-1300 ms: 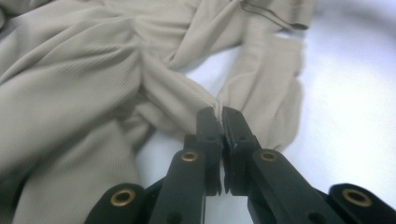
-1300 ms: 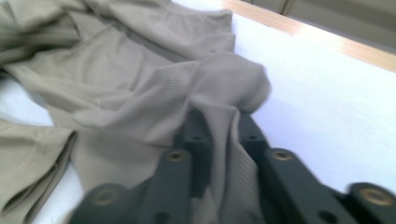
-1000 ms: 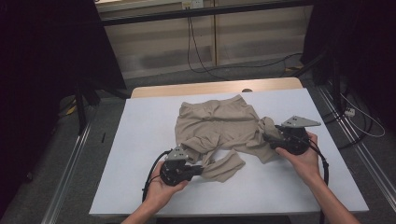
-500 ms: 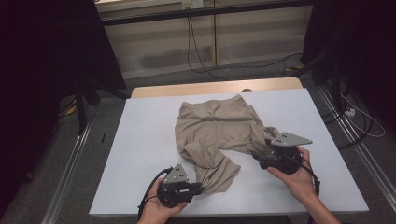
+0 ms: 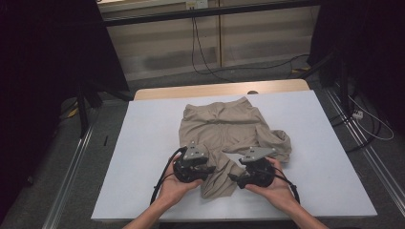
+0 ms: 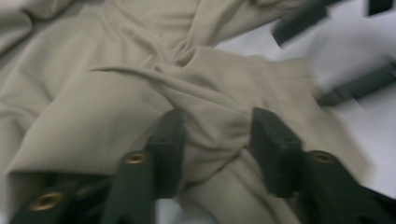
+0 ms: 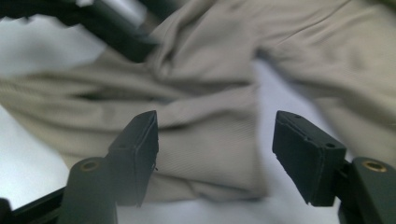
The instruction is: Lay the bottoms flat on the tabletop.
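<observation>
Beige shorts (image 5: 222,129) lie crumpled on the white table (image 5: 143,143), one leg stretched toward the front edge. My left gripper (image 5: 211,170) sits at that leg's left side. Its jaws have just been opening, and in the left gripper view a raised fold of the shorts (image 6: 212,100) stands between them, with the left gripper (image 6: 215,135) open around it. My right gripper (image 5: 234,176) faces it from the leg's right side. The right gripper (image 7: 217,140) is open wide over the flat shorts (image 7: 210,140), its jaws having opened a little further, gripping nothing.
A wooden strip (image 5: 219,89) runs along the table's far edge. Metal rails (image 5: 71,191) and cables (image 5: 367,124) lie on the floor at both sides. Bare white table lies left and right of the shorts.
The left gripper drew the shorts leg toward the front edge, then let go and moved back onto the leg. The right gripper came left and nearer the front, close to the left one.
</observation>
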`<state>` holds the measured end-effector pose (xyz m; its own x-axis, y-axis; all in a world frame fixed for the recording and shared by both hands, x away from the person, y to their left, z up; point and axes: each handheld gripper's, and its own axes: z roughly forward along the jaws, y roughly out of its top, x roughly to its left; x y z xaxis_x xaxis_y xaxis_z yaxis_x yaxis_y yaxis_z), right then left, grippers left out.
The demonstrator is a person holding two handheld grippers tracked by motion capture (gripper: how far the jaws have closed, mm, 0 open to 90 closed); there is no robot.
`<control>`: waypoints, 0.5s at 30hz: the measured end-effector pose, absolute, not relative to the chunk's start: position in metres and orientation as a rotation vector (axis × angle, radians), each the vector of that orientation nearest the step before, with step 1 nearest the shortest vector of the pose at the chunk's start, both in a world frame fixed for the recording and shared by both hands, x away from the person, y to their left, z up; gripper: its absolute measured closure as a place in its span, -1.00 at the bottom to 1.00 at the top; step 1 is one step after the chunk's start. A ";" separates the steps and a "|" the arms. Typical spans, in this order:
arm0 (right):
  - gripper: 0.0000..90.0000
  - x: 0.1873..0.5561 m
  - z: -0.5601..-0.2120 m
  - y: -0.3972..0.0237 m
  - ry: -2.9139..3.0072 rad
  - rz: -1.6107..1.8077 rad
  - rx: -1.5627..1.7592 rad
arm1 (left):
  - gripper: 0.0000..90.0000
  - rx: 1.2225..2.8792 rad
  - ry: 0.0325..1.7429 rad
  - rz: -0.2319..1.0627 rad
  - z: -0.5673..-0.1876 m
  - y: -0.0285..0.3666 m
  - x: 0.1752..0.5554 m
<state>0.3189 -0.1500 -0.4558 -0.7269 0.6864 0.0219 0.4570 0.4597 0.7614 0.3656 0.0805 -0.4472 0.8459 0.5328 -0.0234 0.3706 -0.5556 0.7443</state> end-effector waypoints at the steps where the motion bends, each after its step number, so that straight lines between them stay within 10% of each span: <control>1: -0.31 0.319 -0.462 -0.146 2.451 1.102 0.966 | 0.02 2.230 0.657 0.281 -0.449 0.079 0.367; 3: -0.29 0.316 -0.468 -0.143 2.437 1.098 0.951 | 0.29 2.236 0.689 0.290 -0.451 0.080 0.370; 6: 0.32 0.312 -0.465 -0.143 2.473 1.120 0.905 | 0.86 2.165 0.727 0.263 -0.442 0.093 0.375; 9: 0.80 0.306 -0.462 -0.139 2.511 1.110 0.840 | 0.89 2.073 0.775 0.244 -0.430 0.110 0.377; 15: 0.86 0.305 -0.456 -0.153 2.455 0.972 0.870 | 0.89 1.971 0.837 0.270 -0.416 0.148 0.377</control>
<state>0.3053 -0.1529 -0.4555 -0.7459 0.6584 -0.1009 0.4109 0.5741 0.7082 0.3766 0.1480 -0.4157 0.7421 0.6544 -0.1449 0.4460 -0.3208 0.8355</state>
